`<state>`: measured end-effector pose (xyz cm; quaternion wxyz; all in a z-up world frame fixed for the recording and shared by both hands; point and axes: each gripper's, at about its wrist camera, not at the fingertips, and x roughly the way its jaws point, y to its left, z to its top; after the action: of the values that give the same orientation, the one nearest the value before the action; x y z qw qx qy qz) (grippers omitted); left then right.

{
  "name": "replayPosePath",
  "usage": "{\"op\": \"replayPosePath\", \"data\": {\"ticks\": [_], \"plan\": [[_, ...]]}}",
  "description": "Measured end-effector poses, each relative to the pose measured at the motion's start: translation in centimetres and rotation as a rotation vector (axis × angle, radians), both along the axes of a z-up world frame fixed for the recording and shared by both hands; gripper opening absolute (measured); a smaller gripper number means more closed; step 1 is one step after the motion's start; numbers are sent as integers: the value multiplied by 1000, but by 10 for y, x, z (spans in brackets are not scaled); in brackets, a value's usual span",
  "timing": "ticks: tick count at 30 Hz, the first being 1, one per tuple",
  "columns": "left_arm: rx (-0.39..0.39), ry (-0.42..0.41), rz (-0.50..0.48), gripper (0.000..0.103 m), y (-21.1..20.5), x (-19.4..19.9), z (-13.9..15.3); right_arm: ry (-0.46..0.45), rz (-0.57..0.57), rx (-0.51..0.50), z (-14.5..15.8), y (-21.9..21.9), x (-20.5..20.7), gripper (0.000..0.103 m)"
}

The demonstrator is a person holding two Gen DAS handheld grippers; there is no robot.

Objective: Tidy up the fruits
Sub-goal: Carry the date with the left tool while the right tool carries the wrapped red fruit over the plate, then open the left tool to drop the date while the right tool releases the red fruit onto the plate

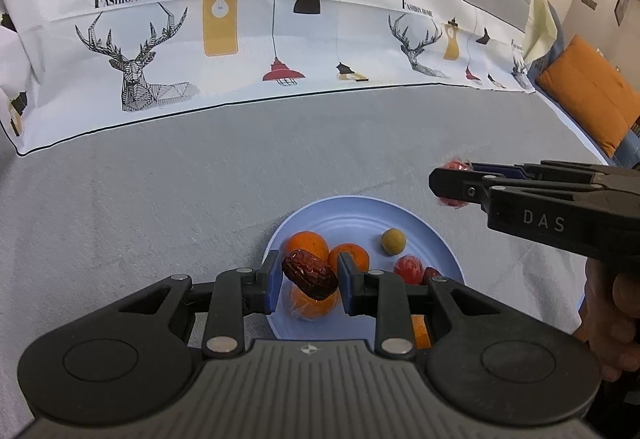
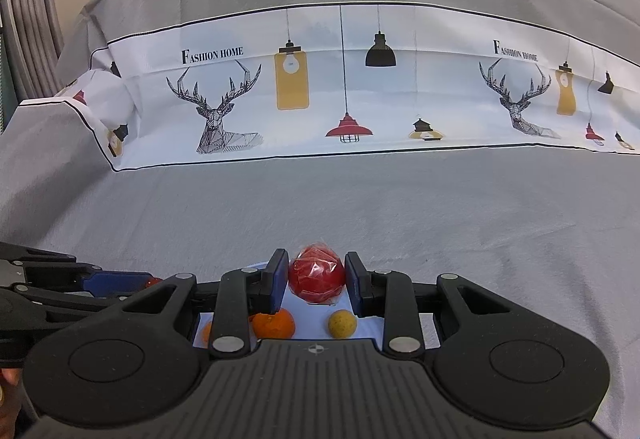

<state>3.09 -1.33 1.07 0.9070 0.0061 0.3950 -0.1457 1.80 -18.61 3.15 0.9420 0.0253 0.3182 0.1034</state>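
Plate (image 2: 308, 323) largely behind hand-held gripper (image 2: 316, 281)

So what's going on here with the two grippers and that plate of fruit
A person is sorting fruit with a handheld gripper in each hand. The left gripper has its jaws shut on a wrinkled red date, held over the blue plate. The right gripper holds a red plastic-wrapped fruit above the plate's far edge. On the plate lie several oranges, a small yellow-green fruit and another red wrapped fruit.

Wrinkled date (image 1: 310, 275) & wrapped red fruit (image 2: 317, 279) (both gripped) above fruit-filled blue plate (image 1: 436, 239)
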Motion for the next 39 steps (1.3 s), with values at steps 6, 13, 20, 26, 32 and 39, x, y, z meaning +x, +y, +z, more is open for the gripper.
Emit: {"op": "replayPosePath", "data": {"ticks": [6,13,20,26,32,39], "plan": [[6,7,-6,32,-1,1,-3,4,11,-7,-1,2,1,32],[16,27,-23,32,-5,3,-7,14,21,-13,-2,4,1,32],[42,54,-52,32,-8,3,-14,19,33,-23,-2,5,3,32],[46,60,-52,32,-9,1,-15,23,40,-29,-2,5,3,32],[53,64,-60,32,-11,1,-16,32,51,-33,-3,6,4,32],[54,64,-62,32,-12,1,-16,37,63,-40,-3,7,4,32]]}}
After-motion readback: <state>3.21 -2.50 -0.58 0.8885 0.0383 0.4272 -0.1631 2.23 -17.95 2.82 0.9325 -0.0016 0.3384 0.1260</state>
